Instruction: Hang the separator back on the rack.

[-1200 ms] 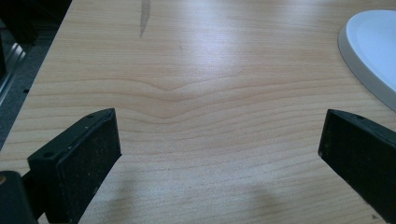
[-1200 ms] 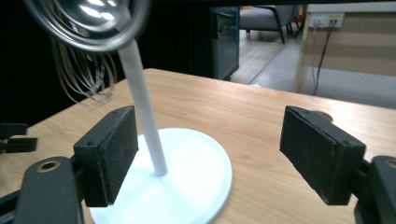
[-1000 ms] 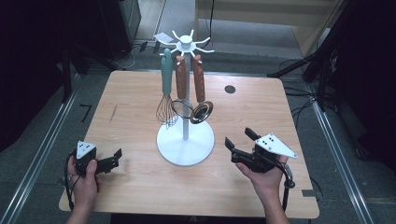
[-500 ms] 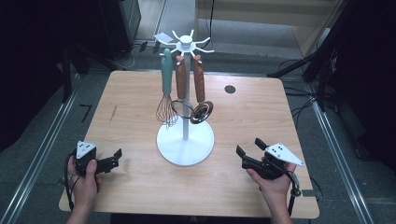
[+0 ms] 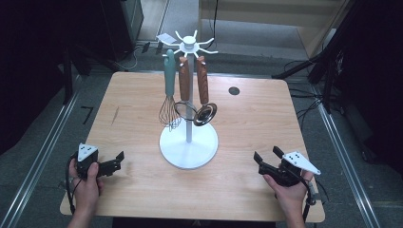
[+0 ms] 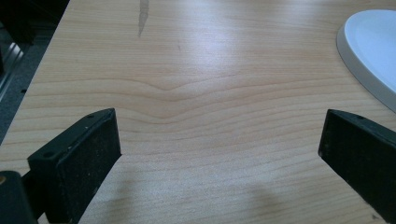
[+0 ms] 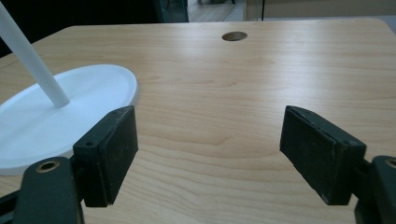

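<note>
The white utensil stand sits mid-table, whisk and two wooden-handled tools hanging from it; the left gripper rests near its left, jaws apart, empty; the right gripper rests near its right, jaws apart, empty.

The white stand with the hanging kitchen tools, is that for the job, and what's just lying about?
For the job:
white metal utensil stand
teal-handled wire whisk
two wooden-handled steel strainers
left gripper
right gripper

Lying about:
round dark cable hole in the wooden table

Stand base — cut off by frame edge.
</note>
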Motion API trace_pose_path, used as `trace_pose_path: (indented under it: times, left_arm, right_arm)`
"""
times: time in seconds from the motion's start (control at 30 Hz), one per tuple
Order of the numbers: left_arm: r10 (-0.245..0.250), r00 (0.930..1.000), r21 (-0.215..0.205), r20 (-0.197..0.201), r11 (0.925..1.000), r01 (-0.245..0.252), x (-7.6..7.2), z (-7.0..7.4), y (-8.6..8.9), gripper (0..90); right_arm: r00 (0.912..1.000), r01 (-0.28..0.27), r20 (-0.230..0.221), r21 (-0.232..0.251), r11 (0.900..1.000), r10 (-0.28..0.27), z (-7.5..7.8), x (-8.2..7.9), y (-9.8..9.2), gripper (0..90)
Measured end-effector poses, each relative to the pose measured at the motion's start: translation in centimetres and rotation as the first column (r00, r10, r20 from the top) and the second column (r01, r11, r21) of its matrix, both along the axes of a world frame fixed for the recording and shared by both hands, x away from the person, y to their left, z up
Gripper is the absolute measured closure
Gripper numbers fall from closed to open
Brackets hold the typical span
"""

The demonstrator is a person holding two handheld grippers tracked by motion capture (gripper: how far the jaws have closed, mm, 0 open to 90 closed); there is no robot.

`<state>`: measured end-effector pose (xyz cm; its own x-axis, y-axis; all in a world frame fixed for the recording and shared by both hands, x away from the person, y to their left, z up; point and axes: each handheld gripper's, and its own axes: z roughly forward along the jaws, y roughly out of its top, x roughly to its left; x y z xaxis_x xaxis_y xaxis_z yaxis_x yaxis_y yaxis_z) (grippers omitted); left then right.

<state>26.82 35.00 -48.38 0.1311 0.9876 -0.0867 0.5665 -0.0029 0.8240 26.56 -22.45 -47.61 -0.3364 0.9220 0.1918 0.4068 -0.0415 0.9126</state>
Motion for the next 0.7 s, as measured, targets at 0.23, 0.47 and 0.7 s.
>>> trace_pose_path:
  times: [0.23,0.47,0.7]
  left_arm:
    - [0.002,1.0,0.0,0.001,1.0,-0.002,0.0,0.0,0.0,0.0]
    - [-0.002,1.0,0.001,-0.001,1.0,0.002,0.0,0.0,0.0,0.0]
    - [-0.001,1.0,0.001,-0.001,1.0,0.001,0.0,0.0,0.0,0.0]
  right_arm:
    - [0.9993,0.028,-0.023,-0.002,1.0,-0.028,-0.7,-0.7,-2.1,19.4]
    - [0.9973,0.063,-0.037,-0.001,0.998,-0.063,-1.3,-1.1,-4.1,19.3]
    - [0.9935,0.102,-0.05,0.0,0.995,-0.102,-1.6,-1.4,-6.0,19.5]
